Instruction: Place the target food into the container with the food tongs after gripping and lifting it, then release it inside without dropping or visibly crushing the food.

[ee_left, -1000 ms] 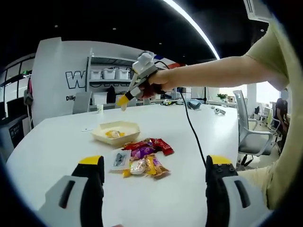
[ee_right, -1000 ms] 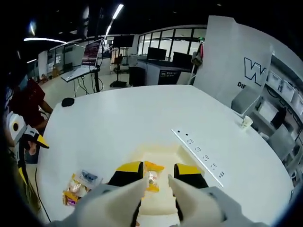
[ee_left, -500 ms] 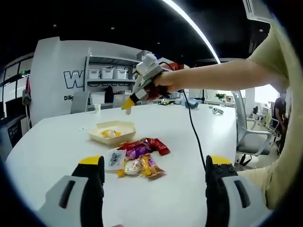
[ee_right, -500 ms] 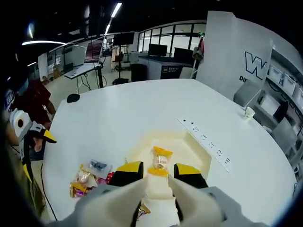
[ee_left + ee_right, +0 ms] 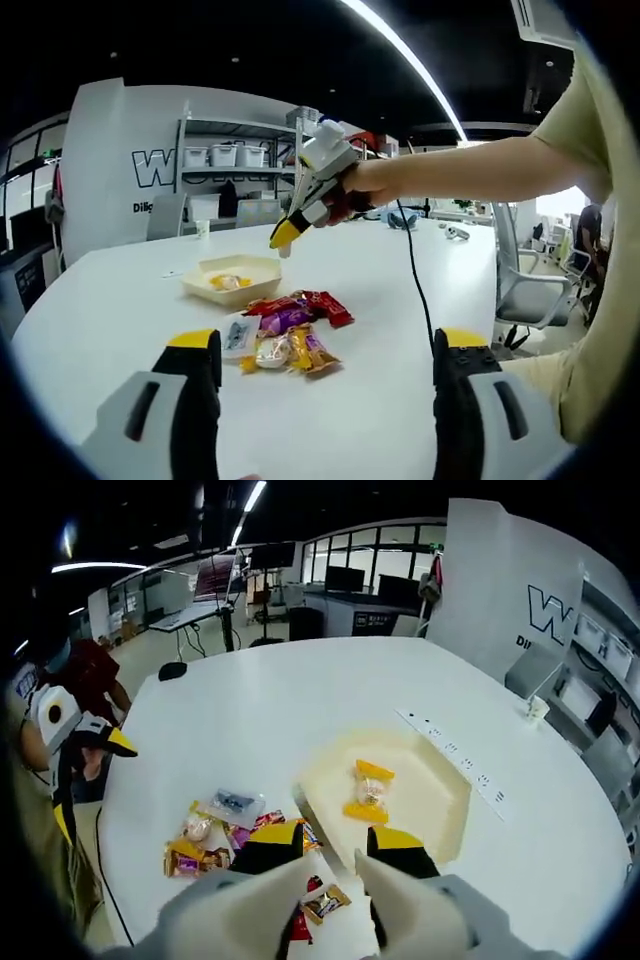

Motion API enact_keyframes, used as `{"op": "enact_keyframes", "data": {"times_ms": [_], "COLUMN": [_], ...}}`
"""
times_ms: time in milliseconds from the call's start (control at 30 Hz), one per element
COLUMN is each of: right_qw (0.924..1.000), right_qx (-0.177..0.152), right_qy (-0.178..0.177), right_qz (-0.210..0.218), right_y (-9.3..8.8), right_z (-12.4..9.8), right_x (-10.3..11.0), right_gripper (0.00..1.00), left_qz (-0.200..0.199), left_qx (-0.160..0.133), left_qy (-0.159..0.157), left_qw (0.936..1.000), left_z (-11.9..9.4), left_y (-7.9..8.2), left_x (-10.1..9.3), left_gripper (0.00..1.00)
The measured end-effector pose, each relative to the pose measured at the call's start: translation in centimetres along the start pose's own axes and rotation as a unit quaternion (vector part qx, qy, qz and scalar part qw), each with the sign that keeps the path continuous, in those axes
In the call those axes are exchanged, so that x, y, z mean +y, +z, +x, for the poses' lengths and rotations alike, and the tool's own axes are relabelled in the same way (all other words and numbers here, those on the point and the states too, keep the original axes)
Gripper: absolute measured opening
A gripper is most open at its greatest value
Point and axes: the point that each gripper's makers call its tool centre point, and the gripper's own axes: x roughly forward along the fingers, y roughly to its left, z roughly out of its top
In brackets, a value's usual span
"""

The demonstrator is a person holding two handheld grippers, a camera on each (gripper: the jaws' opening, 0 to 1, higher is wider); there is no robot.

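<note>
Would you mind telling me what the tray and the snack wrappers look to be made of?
The tray looks like matte cream plastic or moulded pulp: dull, even, no glare. The orange snack inside it and the snack pile seem wrapped in glossy plastic film, showing crinkles and highlights.

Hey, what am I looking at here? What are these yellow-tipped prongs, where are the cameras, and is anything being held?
A person holds a hand gripper in each hand; each carries a camera looking along its own fingers. In the left gripper view, the left gripper is open and empty, and the right gripper hangs above the table. In the right gripper view, the right gripper holds nothing. A yellow snack lies in the tray; more wrapped snacks lie beside it.
</note>
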Motion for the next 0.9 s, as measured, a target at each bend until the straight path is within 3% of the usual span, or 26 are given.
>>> {"op": "enact_keyframes", "data": {"times_ms": [533,900], "right_qw": [0.9998,0.9997], "right_qx": [0.010,0.009], "right_qy": [0.019,0.023], "right_qz": [0.005,0.002], "right_y": [-3.2,-4.6], "right_z": [-0.4,-1.0], "right_x": [3.9,4.9], "right_gripper": [0.21,0.21], "left_qz": [0.001,0.001], "left_qx": [0.001,0.003], "left_qy": [-0.004,-0.007], "left_qw": [1.0000,1.0000], "left_z": [-0.1,-0.1], "left_y": [-0.2,-0.5], "left_x": [-0.4,-0.6], "left_gripper": [0.85,0.85]}}
